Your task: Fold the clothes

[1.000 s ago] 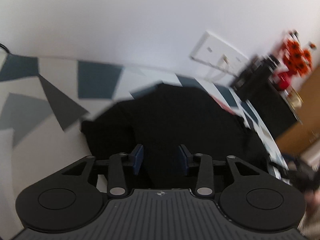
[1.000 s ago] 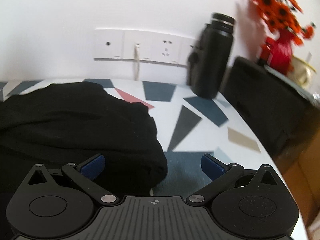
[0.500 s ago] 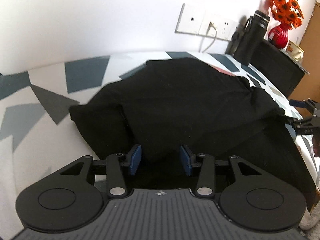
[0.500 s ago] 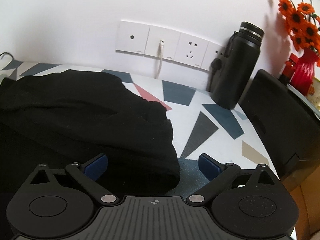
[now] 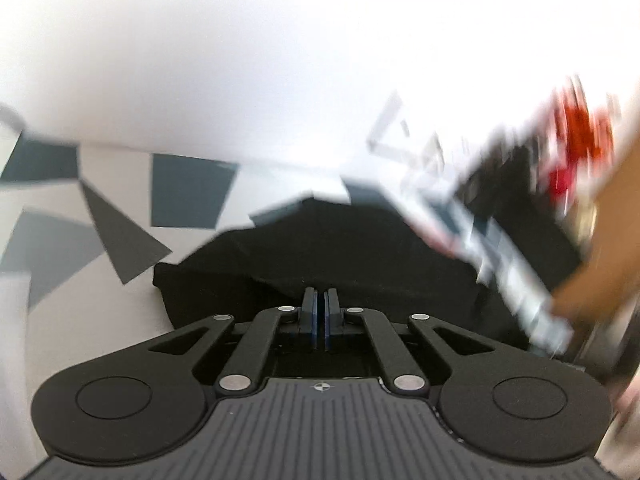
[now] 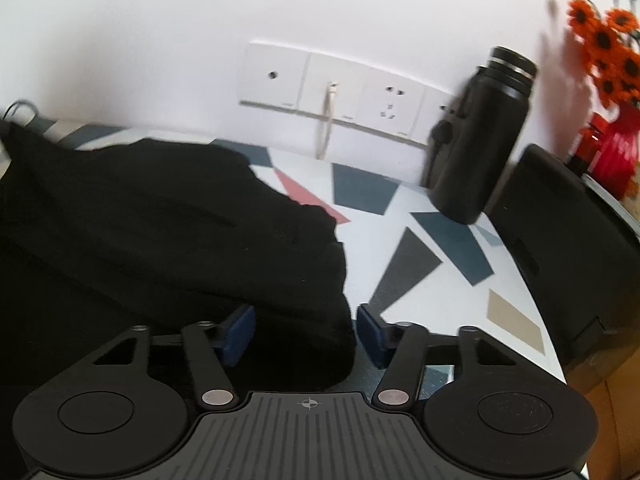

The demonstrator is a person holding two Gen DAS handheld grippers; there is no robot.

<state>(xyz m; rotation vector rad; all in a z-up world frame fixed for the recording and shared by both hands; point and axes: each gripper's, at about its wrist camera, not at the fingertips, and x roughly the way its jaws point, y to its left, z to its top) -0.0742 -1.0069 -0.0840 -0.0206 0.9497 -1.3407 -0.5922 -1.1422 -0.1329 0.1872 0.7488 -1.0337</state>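
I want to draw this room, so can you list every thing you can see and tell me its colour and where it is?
Garment: one, black, heaped on the table's left side.
Table: one, white with grey, blue, pink and tan shapes.
Bottle: one, black, standing at the wall.
Socket panel: one row, white, on the wall, with a white cable plugged in.
Box: one, black, right of the table.
Flowers: one bunch, orange, in a red vase.
Left claw: one, black with blue pads, shut at the garment's edge.
Right claw: one, open around the garment's corner.
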